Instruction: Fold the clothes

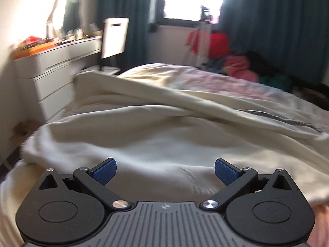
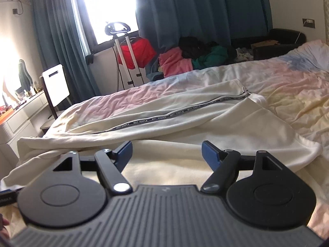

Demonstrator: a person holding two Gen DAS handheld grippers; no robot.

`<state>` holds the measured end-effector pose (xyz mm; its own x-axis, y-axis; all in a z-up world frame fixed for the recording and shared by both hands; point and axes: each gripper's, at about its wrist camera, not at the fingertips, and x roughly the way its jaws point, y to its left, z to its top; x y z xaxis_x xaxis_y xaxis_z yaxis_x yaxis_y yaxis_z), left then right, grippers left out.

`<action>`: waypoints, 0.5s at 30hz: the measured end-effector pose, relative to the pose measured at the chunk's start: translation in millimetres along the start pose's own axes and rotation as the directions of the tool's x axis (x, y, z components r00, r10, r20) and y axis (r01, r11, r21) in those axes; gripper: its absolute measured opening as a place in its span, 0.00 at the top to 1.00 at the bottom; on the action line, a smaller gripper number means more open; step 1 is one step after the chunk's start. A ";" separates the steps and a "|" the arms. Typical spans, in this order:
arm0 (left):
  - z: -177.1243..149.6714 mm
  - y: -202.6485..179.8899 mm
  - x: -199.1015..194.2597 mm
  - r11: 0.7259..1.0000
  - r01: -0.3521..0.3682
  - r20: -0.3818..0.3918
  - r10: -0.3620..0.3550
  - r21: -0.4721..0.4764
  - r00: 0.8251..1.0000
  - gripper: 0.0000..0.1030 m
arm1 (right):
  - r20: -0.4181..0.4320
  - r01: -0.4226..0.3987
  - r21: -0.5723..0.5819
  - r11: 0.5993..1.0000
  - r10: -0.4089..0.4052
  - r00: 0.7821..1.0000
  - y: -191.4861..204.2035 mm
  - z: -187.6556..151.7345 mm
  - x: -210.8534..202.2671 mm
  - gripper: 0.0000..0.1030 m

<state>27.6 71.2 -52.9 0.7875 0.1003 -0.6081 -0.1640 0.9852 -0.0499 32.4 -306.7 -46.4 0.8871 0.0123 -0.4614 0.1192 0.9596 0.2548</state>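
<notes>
Black claw point(image 1: 165, 171), blue pads point(image 1: 104, 171), silver screws

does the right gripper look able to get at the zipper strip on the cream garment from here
Probably yes: the right gripper is open, and only flat cream garment lies between it and the zipper strip.

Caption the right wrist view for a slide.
Open right claw poised over a cream zip-up garment spread on a pastel bedsheet, nothing between its blue pads.
</notes>
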 end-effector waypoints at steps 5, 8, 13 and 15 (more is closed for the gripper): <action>14.1 65.1 -9.0 0.968 -0.025 -0.040 0.015 -0.250 0.999 0.02 | -0.035 0.010 0.032 0.999 -0.009 0.999 -6.4 -0.3 7.2 0.26; 19.6 97.1 -12.0 0.933 -0.015 -0.079 -0.015 -0.359 0.997 0.02 | -0.048 0.012 0.049 0.999 -0.010 0.999 -10.7 -1.0 9.7 0.26; 20.6 134.8 20.2 0.871 -0.074 -0.258 -0.062 -0.486 0.964 0.02 | -0.086 0.014 0.088 0.996 -0.007 0.996 -16.9 -2.3 16.8 0.26; 15.8 154.9 36.5 0.799 -0.095 -0.302 -0.112 -0.594 0.947 0.04 | -0.093 0.012 0.105 0.994 -0.002 0.996 -20.0 -2.2 18.2 0.26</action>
<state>40.3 229.7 -70.4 0.5841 -0.0577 -0.8096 -0.5589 0.6947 -0.4527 45.2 -325.0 -61.8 0.8416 0.0363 -0.5388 0.1760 0.9249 0.3371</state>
